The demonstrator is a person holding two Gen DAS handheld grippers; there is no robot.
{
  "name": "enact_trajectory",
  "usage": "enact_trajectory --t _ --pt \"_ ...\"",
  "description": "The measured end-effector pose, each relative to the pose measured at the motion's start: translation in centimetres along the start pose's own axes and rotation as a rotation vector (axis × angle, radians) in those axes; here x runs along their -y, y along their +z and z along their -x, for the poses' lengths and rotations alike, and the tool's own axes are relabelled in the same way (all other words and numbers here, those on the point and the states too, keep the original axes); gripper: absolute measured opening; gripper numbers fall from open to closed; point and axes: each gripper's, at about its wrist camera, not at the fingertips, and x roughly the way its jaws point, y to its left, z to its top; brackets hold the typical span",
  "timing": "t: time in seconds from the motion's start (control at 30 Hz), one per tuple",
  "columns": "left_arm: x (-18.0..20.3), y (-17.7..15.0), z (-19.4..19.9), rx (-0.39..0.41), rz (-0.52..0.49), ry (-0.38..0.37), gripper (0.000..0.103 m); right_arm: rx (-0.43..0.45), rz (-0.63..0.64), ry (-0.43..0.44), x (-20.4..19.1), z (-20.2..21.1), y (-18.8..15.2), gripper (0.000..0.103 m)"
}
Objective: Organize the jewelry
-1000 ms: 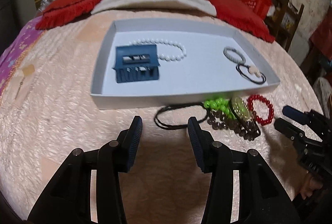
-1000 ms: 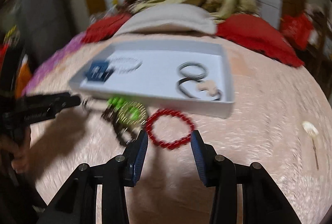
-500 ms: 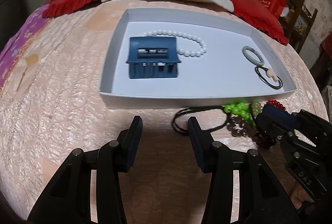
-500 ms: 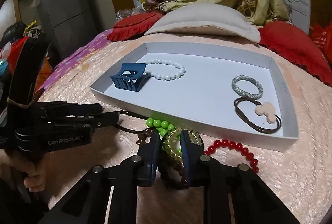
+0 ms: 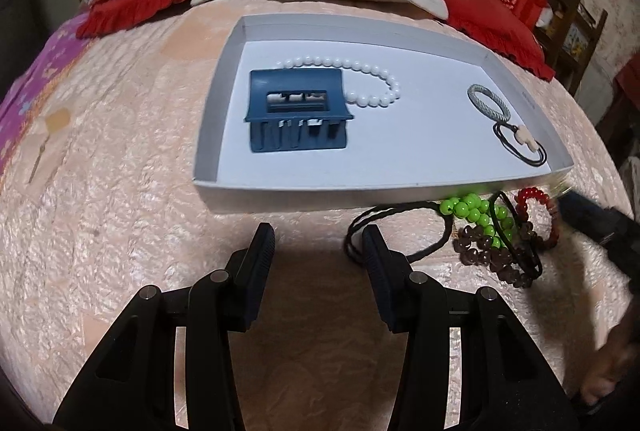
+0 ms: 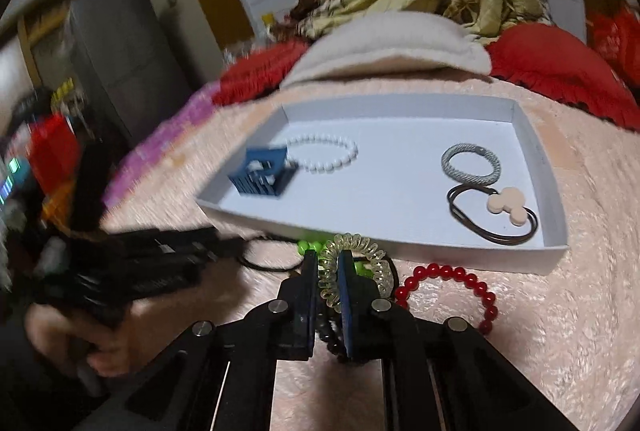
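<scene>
The right gripper [image 6: 329,281] is closed on the clear spiral hair tie [image 6: 352,263], which it holds just in front of the near wall of the white tray [image 6: 400,235], above the pile of loose pieces. The left gripper [image 5: 318,251] is open and holds nothing; it hangs over the bed cover [image 5: 120,231], just before the tray, with its right finger beside a black cord [image 5: 384,219].

Inside the tray four things lie already: a blue hair claw [image 5: 296,111], a white bead bracelet [image 5: 352,79], a grey hair band [image 5: 489,102] and a dark hair tie with a beige charm [image 6: 496,213].

Outside, on the bed, some pieces are not yet sorted: the black cord, green beads [image 5: 474,213], a brown bead bracelet [image 5: 486,257] and a red bead bracelet [image 6: 456,287].

I judge that the task is about half done. The spiral tie seems to be the piece in hand now, and about four pieces remain after it.
</scene>
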Motion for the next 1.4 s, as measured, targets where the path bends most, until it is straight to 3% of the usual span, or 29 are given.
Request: enact_trajectory --t 0.23,0.33,0.37,0.5,0.73,1.13,1.4 --pt "2.0 -0.3 -0.4 0.023 -0.116 0.008 0.043 0.047 -0.054 -0.023 1.5 2.1 0.4 0.009" --pt "2.4 -0.2 -0.3 0.011 -0.149 -0.050 0.009 0.043 -0.054 -0.034 1.6 2.1 0.4 0.009" --pt "2.4 -0.2 -0.2 -0.001 -0.152 -0.075 0.003 0.043 -0.054 -0.033 1.6 2.1 0.3 0.009" --pt "2.1 -0.3 0.6 -0.001 -0.143 -0.119 0.001 0.048 -0.052 -0.035 1.6 2.2 0.3 0.009" --pt "1.5 0.7 4.2 0.110 -0.125 -0.195 0.001 0.070 -0.054 -0.046 1.7 2.6 0.4 0.009" --pt "1.2 0.9 3.8 0.102 -0.096 -0.174 0.001 0.037 0.007 -0.094 0.8 2.0 0.2 0.009" --pt "1.2 1.0 3.8 0.100 -0.091 -0.169 0.001 0.063 0.028 -0.141 0.7 2.2 0.2 0.009"
